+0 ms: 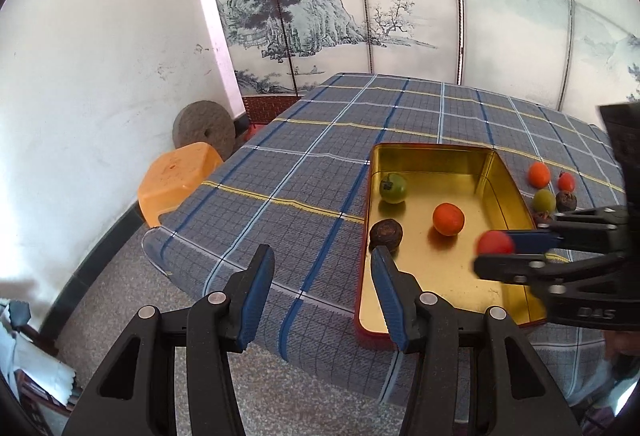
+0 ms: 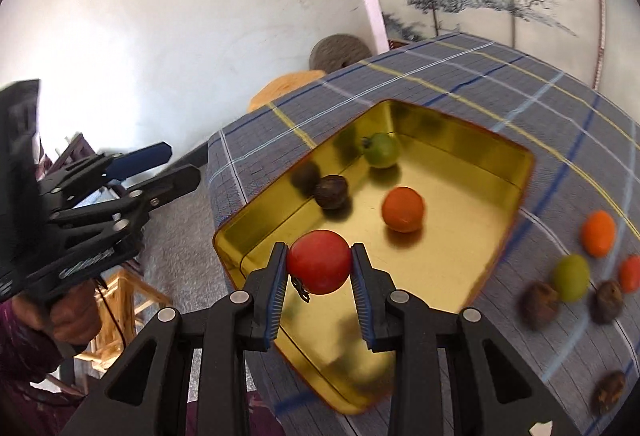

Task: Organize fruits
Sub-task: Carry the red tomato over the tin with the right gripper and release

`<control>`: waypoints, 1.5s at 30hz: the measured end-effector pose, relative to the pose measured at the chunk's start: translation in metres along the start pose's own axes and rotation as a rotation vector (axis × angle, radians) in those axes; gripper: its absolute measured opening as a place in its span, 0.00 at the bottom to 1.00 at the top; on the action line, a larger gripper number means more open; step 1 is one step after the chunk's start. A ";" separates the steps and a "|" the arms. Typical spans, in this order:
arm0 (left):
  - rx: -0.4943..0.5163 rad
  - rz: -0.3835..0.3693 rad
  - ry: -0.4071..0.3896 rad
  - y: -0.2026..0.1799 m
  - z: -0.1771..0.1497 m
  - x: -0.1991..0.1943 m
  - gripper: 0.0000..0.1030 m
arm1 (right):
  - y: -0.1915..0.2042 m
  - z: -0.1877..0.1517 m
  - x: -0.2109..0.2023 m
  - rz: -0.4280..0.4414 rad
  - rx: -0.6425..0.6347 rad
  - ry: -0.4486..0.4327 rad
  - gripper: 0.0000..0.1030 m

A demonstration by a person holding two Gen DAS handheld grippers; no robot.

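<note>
plaid cloth (image 1: 304,172) covers the table, with a white wall and a painted landscape screen (image 1: 320,8) behind, an orange stool (image 1: 176,180) and a round grey stone (image 1: 204,130) on the floor at the left.

left gripper (image 1: 322,290) hangs off the table's near-left edge with its jaws partly apart and nothing between them — one blue pad just beside the tin's near-left corner.

gold tin (image 1: 496,172) lies open on the cloth, its long axis running from near to far in the left wrist view. inside it sit a brown fruit (image 1: 385,234) against the left wall, a green fruit (image 1: 393,188) toward the far-left corner with its stem end turned left, and an orange fruit (image 1: 448,219) near the middle.

right gripper (image 2: 319,262) is clamped tight on a red fruit (image 2: 319,262) over the tin's near end, stem pointing down toward the camera.

right of the tin, on the cloth, more fruit (image 2: 571,277) lies in a loose cluster — orange, green, red, brown.
</note>
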State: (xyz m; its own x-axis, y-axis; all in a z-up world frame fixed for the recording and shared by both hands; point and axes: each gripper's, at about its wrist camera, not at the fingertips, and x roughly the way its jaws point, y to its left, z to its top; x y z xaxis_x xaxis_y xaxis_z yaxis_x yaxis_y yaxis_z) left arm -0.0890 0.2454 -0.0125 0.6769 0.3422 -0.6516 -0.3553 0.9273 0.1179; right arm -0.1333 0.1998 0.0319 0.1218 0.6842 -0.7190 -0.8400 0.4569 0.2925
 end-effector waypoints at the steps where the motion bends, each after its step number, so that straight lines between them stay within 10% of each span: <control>1: 0.000 0.001 0.002 0.000 0.000 0.000 0.50 | 0.002 0.003 0.007 0.003 -0.005 0.009 0.28; 26: 0.038 0.035 0.026 0.003 -0.012 0.006 0.50 | 0.022 0.029 0.064 0.006 -0.008 0.086 0.30; 45: 0.092 0.035 0.025 -0.015 -0.012 0.000 0.50 | -0.009 -0.009 -0.051 -0.080 0.077 -0.153 0.44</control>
State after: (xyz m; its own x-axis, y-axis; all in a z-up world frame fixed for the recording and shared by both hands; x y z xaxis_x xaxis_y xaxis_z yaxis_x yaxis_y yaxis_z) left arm -0.0915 0.2298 -0.0232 0.6482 0.3723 -0.6643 -0.3172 0.9251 0.2089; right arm -0.1367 0.1554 0.0606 0.2703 0.7196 -0.6396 -0.7823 0.5515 0.2898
